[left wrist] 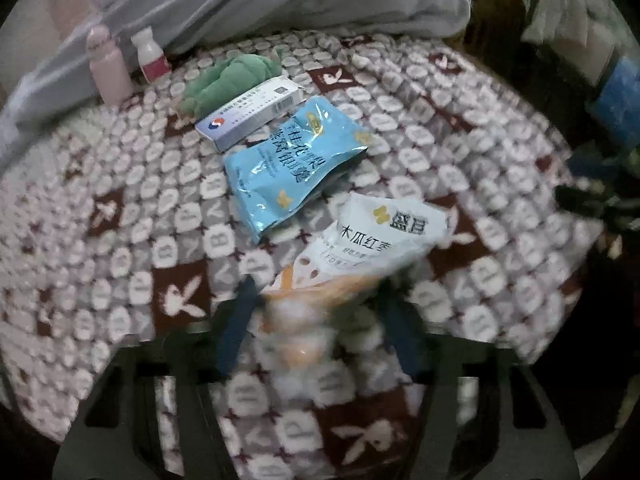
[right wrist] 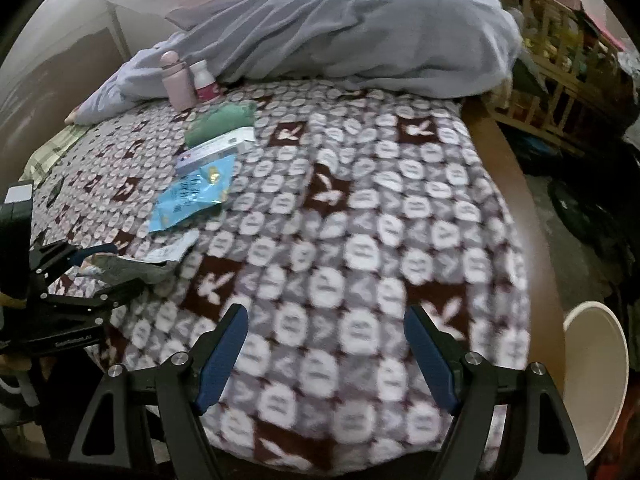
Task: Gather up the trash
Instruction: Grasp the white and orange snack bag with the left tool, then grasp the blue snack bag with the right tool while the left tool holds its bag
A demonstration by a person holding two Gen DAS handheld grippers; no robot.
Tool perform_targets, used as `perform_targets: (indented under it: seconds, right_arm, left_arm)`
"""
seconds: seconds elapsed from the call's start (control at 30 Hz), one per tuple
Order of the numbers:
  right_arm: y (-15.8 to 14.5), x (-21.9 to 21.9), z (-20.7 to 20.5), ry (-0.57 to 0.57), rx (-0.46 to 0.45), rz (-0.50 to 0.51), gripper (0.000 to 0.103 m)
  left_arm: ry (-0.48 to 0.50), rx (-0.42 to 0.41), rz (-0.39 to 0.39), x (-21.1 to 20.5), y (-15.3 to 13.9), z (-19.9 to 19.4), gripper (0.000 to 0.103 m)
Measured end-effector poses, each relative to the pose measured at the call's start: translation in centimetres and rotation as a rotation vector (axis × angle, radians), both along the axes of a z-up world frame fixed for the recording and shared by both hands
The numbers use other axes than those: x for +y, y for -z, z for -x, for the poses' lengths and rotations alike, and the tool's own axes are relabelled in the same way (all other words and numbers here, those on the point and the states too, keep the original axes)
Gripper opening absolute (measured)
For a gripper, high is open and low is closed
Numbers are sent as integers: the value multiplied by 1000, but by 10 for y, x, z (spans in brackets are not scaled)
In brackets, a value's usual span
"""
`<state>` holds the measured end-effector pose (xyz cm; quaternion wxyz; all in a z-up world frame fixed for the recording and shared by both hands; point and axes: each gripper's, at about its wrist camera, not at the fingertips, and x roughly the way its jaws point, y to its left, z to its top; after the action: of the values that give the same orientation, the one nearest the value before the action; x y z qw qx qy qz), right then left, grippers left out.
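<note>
Lying on the patterned blanket [left wrist: 132,208] of the bed, the white snack wrapper [left wrist: 384,236] sits just in front of the blue snack bag [left wrist: 288,168], its near end between the left gripper [left wrist: 316,312] fingers, though blur hides whether they press it. Right of the blue bag, the right gripper [right wrist: 326,320] hangs wide and empty over bare blanket.

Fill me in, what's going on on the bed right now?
The left gripper has the white and orange snack wrapper between its fingers on the patterned blanket; the blur hides whether they pinch it yet. The blue wrapper and a white medicine box lie beyond, untouched. The right gripper hovers open and empty. A white bin stands beside the bed.
</note>
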<state>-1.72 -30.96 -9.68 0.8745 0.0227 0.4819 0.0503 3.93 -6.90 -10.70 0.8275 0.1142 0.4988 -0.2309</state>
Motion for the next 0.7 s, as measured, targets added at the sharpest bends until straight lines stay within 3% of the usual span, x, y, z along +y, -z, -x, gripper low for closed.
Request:
perform_targets:
  seconds: [0.2,0.33,0.47,0.6,0.7]
  right_arm:
    - [10,32,-24,-59,30,-17,78]
    - [14,54,-35,-104,39,-14,78]
    - [18,70,-42,-131,45,-6,78]
    - [19,71,-42,-127,48,-10,78]
    - [17,63,-41,-107,47,-5,78]
  left_arm:
    - [-64,50,86,35,-16,-1,32]
    - [-146,29,135,69,-33,-6,32]
    - [-256,-7,109,88,-34,-31,32]
    - [-346,-13,31,83,-14,-70,32]
    - [-330,2,-27,63,2,-81,32]
